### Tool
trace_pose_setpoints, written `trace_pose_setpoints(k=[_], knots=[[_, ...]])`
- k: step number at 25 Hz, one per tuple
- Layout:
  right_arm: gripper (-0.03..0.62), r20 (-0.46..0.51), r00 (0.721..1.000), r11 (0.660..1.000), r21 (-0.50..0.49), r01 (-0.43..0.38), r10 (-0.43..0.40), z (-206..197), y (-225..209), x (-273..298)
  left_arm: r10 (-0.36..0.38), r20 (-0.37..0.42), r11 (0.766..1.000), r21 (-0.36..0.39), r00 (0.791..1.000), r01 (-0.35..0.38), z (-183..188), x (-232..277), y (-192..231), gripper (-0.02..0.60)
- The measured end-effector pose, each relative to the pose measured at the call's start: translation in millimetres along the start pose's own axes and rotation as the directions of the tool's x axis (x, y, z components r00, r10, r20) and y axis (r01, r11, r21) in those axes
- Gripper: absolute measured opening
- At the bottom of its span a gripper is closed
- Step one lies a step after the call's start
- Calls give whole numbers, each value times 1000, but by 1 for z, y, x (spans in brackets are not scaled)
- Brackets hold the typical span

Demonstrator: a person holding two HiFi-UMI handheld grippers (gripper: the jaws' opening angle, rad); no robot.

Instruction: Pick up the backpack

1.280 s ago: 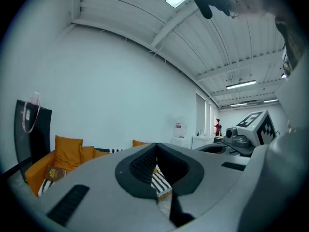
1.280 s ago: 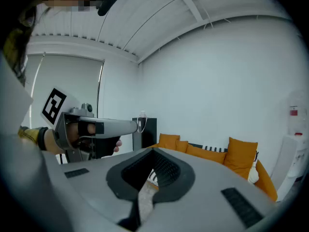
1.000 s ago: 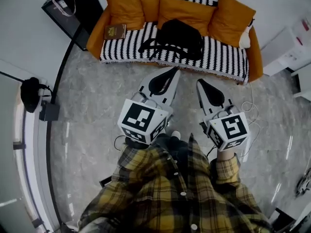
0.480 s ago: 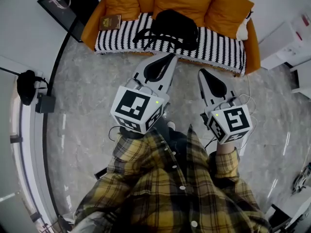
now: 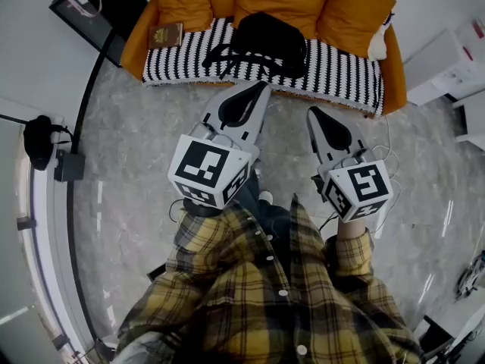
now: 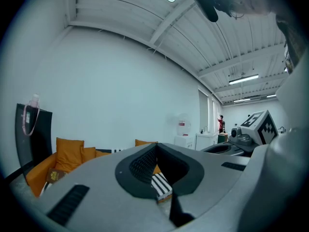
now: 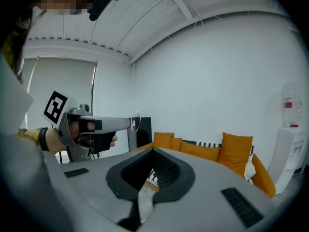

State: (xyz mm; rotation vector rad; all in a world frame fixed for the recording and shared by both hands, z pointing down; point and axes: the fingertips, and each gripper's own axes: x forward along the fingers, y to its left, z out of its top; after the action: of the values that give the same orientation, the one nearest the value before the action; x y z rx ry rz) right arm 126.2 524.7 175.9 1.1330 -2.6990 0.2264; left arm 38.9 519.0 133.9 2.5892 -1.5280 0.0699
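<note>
The backpack (image 5: 267, 40) lies on the striped seat of the sofa (image 5: 341, 82), about midway along it, with its straps trailing toward the front edge. A book (image 5: 167, 35) sits at the seat's left end, well apart from it. Both grippers hang over the stone floor (image 5: 136, 150) in front of the sofa. The left gripper (image 5: 260, 88) has its tip near the seat's front edge, while the right gripper (image 5: 311, 113) is a little further back. Each has its 2 jaws pressed together with nothing between them. A wide stretch of floor runs along the sofa's front. A black cabinet (image 5: 91, 6) stands off the sofa's left end and a white cabinet (image 5: 447, 63) off its right, and a cable (image 5: 392, 158) lies on the floor beside the right gripper.
</note>
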Motion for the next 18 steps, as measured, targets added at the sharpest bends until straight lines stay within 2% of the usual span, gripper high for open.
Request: trace_pose_setpoints(k=[6,13,18], knots=[[15,-14,1000,1000,-12,-9,9,11,-13,60,6,14,1000,-14,1000,-6,6,31,54,19],[15,-32,999,1000,-12,-23,23,35,-34,157,-8,-10,999,-41,1000,8,14,90,140,18],[15,-42,999,1000,-1,-4,4,47,-53,218,-16,-6,999,-46,1000,16,24,123,197,18]])
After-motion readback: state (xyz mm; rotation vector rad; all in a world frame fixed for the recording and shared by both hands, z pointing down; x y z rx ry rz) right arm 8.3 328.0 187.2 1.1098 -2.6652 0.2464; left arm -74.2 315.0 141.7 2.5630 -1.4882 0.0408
